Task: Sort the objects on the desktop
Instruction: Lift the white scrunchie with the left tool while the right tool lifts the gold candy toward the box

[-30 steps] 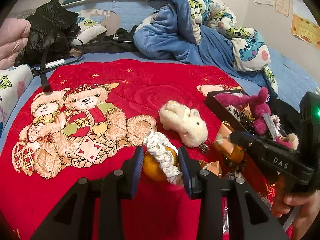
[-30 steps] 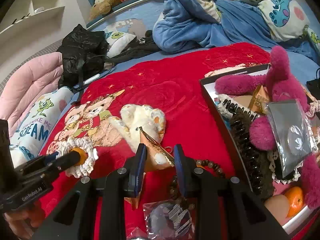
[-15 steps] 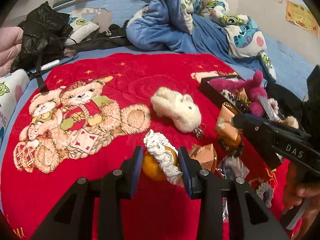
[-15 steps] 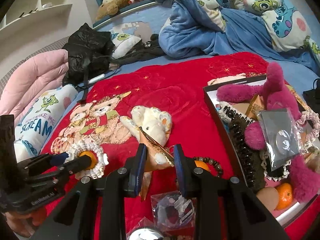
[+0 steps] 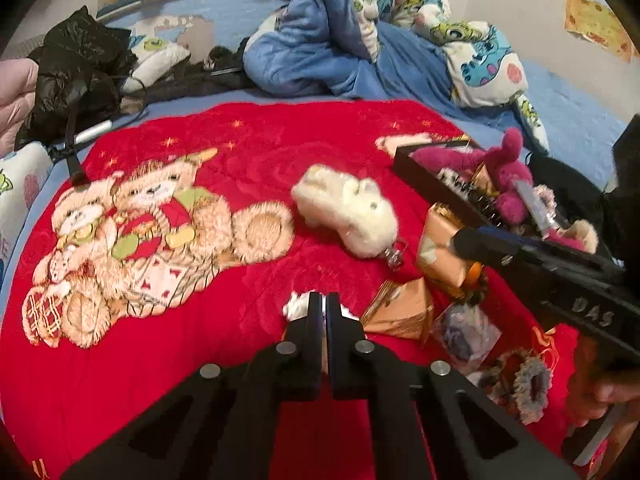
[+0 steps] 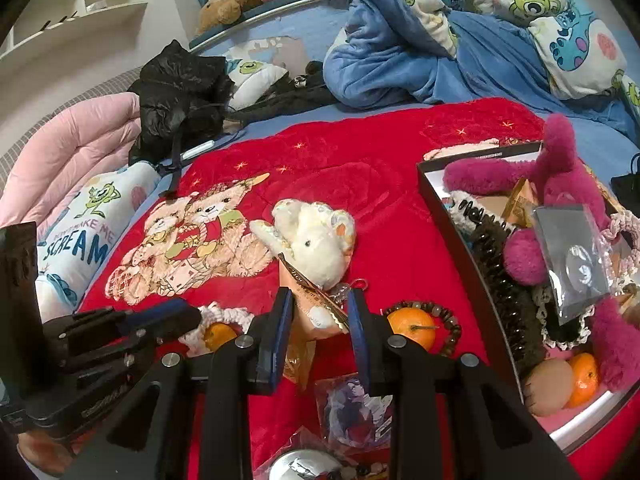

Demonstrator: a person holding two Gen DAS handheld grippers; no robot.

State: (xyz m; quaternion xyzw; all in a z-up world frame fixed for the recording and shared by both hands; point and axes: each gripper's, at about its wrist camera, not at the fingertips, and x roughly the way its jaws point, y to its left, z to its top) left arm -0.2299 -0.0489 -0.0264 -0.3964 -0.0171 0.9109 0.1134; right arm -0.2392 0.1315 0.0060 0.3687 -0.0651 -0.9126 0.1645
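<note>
My left gripper (image 5: pixel 323 300) is shut with its jaws together, above a white scrunchie (image 5: pixel 295 305) that peeks out past its tips. In the right wrist view the left gripper (image 6: pixel 188 314) sits over that scrunchie (image 6: pixel 224 314) and the orange (image 6: pixel 218 336) inside it. My right gripper (image 6: pixel 320 298) is shut on a peach foil packet (image 6: pixel 310 306), held above the red blanket (image 6: pixel 360 184). The packet also shows in the left wrist view (image 5: pixel 440 248). A white plush bunny (image 6: pixel 312 240) lies mid-blanket. A black box (image 6: pixel 436 196) at the right holds a magenta plush (image 6: pixel 560 168).
Another orange (image 6: pixel 412 326) ringed by a bead bracelet (image 6: pixel 450 320) lies by the box. A second folded packet (image 5: pixel 404 308), small plastic bags (image 6: pixel 356 412) and a grey scrunchie (image 5: pixel 528 384) lie near. A black jacket (image 6: pixel 180 84) and blue blankets (image 6: pixel 384 60) are behind.
My left gripper's jaws have closed together; before, they stood apart around the orange and scrunchie. The right gripper has lifted and pulled back with the packet.
</note>
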